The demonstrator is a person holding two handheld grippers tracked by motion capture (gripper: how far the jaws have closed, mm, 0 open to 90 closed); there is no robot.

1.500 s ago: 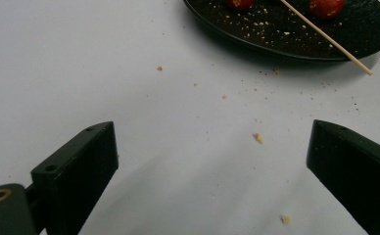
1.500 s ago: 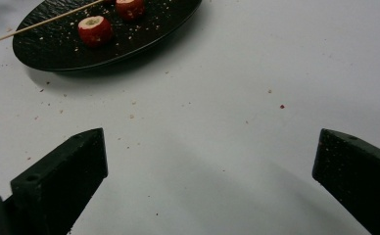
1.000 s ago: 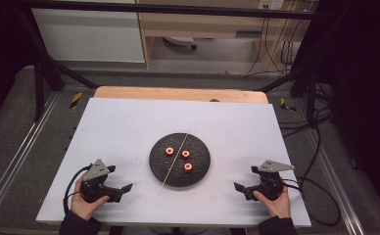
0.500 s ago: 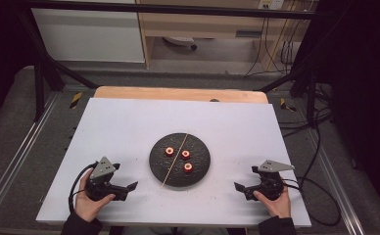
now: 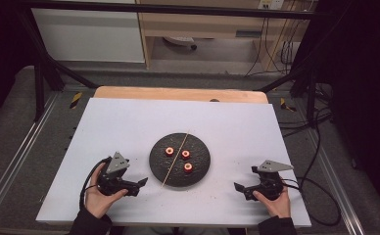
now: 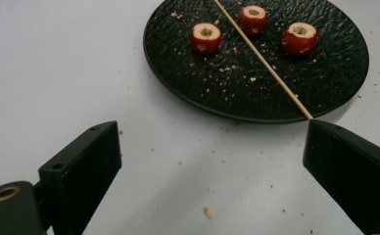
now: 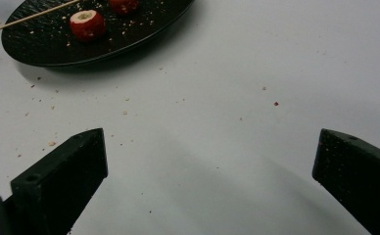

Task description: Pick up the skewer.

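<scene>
Left hand-held gripper: nearest to the plate, just off its near-left edge, jaws spread wide with nothing between them; in the left gripper view the skewer's near tip sits just beside the right jaw.
Right hand-held gripper: near-right of the plate and farther from it than the left one, jaws wide apart and empty, resting low over the bare tabletop.
Plate: dark, round, rough-surfaced, at the middle of the tabletop, with crumbs scattered on it and around it.
Skewer: thin wooden stick lying across the plate; its long axis runs from the plate's near-left rim, where the tip overhangs towards the left hand-held gripper, to the far rim slightly right of centre.
Fruit pieces: three red cored rounds on the plate, one left of the skewer, two right of it, all apart from the stick.
Key relation: the skewer's near end points at the left hand-held gripper and lies just ahead of it, so the left hand is judged better placed to take the stick.
Next move, judged: a short reach forward and a closing across the stick's axis near the overhanging tip.
</scene>
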